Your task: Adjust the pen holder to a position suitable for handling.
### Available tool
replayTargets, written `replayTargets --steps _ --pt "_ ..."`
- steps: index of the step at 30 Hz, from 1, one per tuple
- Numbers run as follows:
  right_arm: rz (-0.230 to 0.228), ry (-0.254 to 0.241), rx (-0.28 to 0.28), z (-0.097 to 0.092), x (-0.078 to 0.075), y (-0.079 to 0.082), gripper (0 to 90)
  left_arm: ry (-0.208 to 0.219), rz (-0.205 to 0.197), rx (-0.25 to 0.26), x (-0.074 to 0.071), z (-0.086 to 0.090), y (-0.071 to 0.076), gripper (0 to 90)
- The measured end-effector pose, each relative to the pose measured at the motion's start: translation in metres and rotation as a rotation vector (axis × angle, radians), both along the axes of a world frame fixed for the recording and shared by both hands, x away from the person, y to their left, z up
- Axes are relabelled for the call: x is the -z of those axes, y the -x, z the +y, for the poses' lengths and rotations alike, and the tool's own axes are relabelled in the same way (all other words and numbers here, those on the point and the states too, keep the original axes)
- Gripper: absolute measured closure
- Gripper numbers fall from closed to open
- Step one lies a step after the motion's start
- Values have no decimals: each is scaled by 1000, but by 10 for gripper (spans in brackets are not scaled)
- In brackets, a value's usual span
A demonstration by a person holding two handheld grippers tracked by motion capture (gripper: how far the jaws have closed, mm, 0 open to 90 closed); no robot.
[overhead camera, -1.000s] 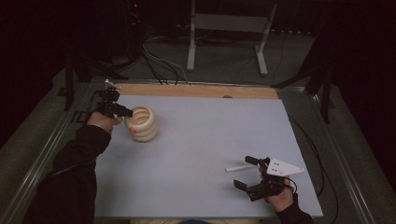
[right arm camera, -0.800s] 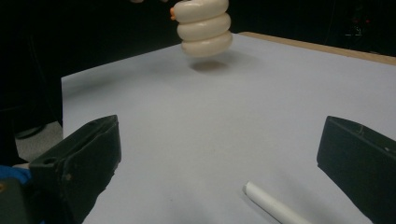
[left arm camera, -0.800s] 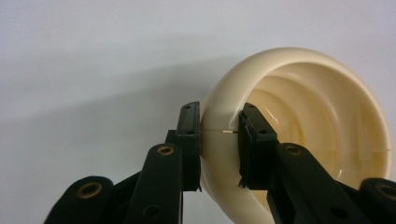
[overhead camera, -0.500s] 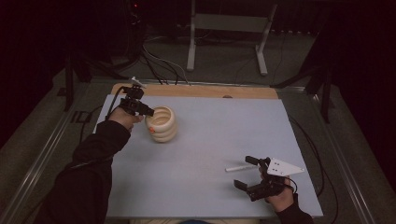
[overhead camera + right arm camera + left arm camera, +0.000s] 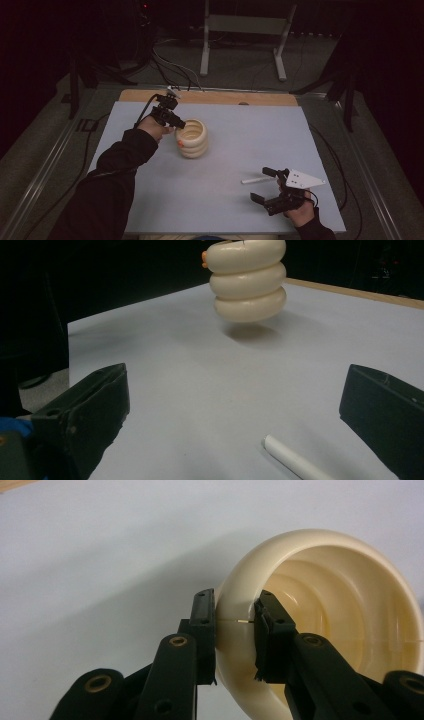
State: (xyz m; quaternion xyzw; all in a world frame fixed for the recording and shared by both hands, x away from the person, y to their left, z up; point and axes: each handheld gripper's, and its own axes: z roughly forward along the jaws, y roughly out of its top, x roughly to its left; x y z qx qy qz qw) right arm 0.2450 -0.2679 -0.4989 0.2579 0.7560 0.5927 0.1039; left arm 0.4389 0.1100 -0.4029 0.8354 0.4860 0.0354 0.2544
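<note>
My left gripper [image 5: 176, 125] is clamped on the rim of the cream ribbed cup [image 5: 192, 138], one pad outside the wall and one inside, as the left gripper view shows close up [image 5: 235, 630] with the cup's lip [image 5: 240, 605] pinched between the black pads. What has just changed: a second ago the cup sat near the table's left edge, half a second ago it was partway in, and now it hangs over the pale blue mat [image 5: 240, 150], closer to the middle and a little left of centre. From the right gripper view the ribbed cup [image 5: 248, 282] seems to float just above the mat with a soft shadow under it, so I judge it lifted, not dragged. There's a small orange spot on its side; I can't tell what it is.

My right gripper [image 5: 270, 186] waits at the near right of the mat, jaws spread wide and holding nothing, in the same spot as in both earlier frames. The white stick [image 5: 251, 180] lies just beside it, between its jaws in its own view [image 5: 295, 460], untouched.

So I read this as the carry phase: the cup is travelling toward the stick and my waiting hand. The grip on one thin wall is the risk; a tilt could let it swing.
</note>
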Motion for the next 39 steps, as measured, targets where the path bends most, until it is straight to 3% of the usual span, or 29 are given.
replayTargets --steps 10,19,24,34,39 --pt "-2 1 0 0 0 0 0 -5 25 79 9 -36 5 744" --pt "-4 -1 1 -1 0 0 0 7 42 89 19 -60 7 742" --pt "-5 0 0 -1 0 0 0 -14 61 93 27 -68 8 740" --pt "0 1 -1 -1 0 0 0 -3 61 101 28 -70 10 717" --pt "2 2 -2 -1 0 0 0 12 52 115 27 -69 10 632"
